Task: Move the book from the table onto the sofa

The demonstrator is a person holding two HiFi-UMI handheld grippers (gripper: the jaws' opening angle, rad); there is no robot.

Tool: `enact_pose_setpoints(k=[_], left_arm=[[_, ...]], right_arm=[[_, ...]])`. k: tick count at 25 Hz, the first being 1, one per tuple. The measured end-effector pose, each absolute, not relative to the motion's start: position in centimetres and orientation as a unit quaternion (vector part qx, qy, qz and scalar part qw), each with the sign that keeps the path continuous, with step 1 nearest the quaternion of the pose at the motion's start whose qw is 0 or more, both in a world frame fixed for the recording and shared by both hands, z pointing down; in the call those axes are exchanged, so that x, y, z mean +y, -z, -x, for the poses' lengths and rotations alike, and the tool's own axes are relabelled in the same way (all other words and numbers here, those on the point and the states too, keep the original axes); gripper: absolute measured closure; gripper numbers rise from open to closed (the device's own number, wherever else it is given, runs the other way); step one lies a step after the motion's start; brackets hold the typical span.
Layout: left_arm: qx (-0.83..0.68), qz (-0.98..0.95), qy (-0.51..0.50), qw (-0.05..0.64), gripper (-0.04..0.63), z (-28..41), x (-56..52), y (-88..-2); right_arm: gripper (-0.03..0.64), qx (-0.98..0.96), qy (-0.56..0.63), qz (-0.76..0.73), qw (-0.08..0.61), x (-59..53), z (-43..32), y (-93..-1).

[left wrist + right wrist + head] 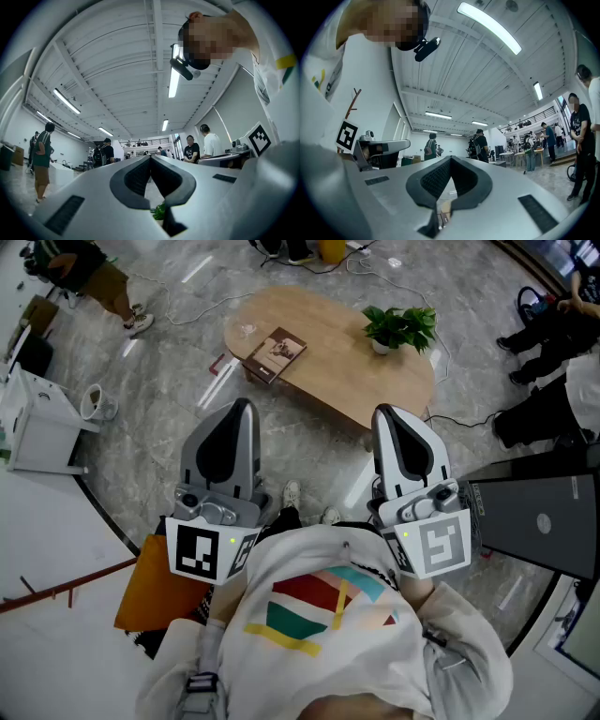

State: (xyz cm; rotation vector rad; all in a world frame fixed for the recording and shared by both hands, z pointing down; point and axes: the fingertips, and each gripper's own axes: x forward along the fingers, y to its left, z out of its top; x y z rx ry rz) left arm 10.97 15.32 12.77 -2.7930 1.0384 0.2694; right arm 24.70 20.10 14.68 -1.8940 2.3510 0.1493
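The book [276,353], brown-covered, lies flat on the left part of the oval wooden table [347,371], well ahead of both grippers. My left gripper [243,407] and right gripper [385,412] are held side by side close to my chest, pointing forward over the floor short of the table. In the left gripper view the left gripper [151,158] has its jaws meeting at the tip with nothing between them. The right gripper [450,159] looks the same in the right gripper view, shut and empty. No sofa is clearly visible.
A potted green plant [400,328] stands on the table's right end. A black case [539,521] sits at my right, a white cabinet [37,427] at my left, an orange object [155,592] by my left side. Cables cross the floor; people stand around the room.
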Motion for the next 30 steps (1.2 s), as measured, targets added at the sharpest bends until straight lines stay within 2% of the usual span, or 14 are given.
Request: enact_pose_setpoints(k=[10,22,30], left_arm=[[0.347,0.931,-0.074,0.088,0.589,-12.7,14.6,-12.7],[0.386,0.915,-0.061,0.097,0.588,-10.8,15.5,-13.1],[0.387,0.914,-0.074,0.097,0.589,-10.5,12.9,-13.7]], right_arm=[[0.606,0.769,-0.049,0.636,0.04,20.1,-26.8,-15.1],[0.606,0.791,-0.033,0.607,0.067,20.9,-26.2,-15.8],[0.606,0.792,-0.034,0.606,0.062,19.4,-26.3,-16.3]])
